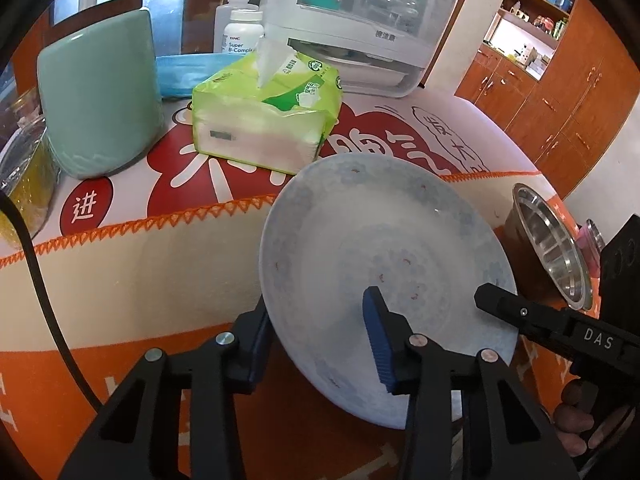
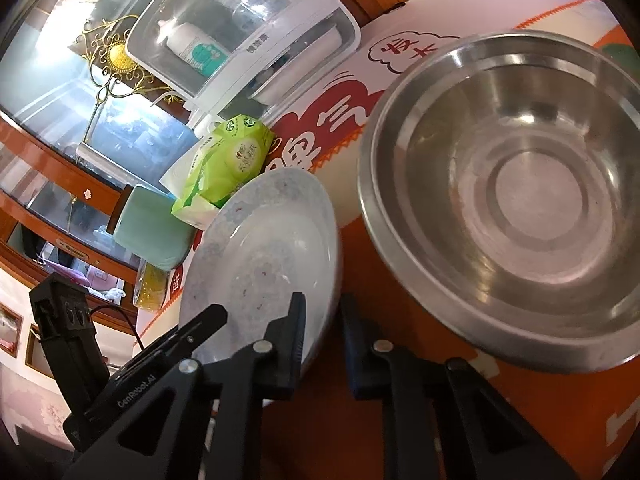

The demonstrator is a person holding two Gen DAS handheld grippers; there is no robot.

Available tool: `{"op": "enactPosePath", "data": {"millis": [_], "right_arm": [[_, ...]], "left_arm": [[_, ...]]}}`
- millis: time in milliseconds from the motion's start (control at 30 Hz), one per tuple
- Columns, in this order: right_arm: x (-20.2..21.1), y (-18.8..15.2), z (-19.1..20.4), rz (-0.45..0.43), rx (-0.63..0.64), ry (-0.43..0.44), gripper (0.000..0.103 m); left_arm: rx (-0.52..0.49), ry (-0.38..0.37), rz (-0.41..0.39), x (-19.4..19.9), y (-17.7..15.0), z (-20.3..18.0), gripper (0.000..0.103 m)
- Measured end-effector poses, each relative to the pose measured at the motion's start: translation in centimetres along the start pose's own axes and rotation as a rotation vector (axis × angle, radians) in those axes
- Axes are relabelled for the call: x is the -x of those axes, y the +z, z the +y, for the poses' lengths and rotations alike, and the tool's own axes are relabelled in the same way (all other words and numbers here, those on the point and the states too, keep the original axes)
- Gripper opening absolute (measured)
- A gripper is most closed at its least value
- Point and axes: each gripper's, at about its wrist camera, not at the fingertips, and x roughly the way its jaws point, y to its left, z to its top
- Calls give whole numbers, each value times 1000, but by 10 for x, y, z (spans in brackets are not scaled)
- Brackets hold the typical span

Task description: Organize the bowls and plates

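Note:
A pale blue-white flowered plate [image 1: 360,240] lies tilted over the orange cloth, straddled from both sides. My left gripper [image 1: 316,300] grips its near-left rim: one finger behind the edge, the blue pad [image 1: 376,332] on the inner face. My right gripper [image 2: 323,298] pinches the plate [image 2: 264,248] at its near-right rim, one finger inside and one outside. A finger of the right gripper [image 1: 496,300] shows at the plate's right edge in the left wrist view. A steel bowl [image 2: 512,200] stands upright just right of the plate, also seen as the steel bowl [image 1: 552,244].
Behind the plate sit a green tissue pack [image 1: 264,120], a mint ceramic cup [image 1: 100,96], a supplement bottle [image 1: 242,32] and a white appliance [image 1: 360,28]. A glass jar [image 1: 24,176] stands at the far left. Wooden cabinets [image 1: 560,92] lie beyond the table's right edge.

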Motion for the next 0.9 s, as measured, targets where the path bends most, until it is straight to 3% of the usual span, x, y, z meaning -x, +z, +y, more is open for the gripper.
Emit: {"op": "enactPosePath", "data": {"millis": [333,600,900], "right_arm": [[2,0,5,5,29,-11,16],[21,2,16,-64,63,9,16],[41,5,28,-98,78,25,16]], "left_arm": [[12,5,-6,5,1,-1,39],[56,-63,-95,28,9,2,39],[47,-76,-154,57,14,-7,39]]}}
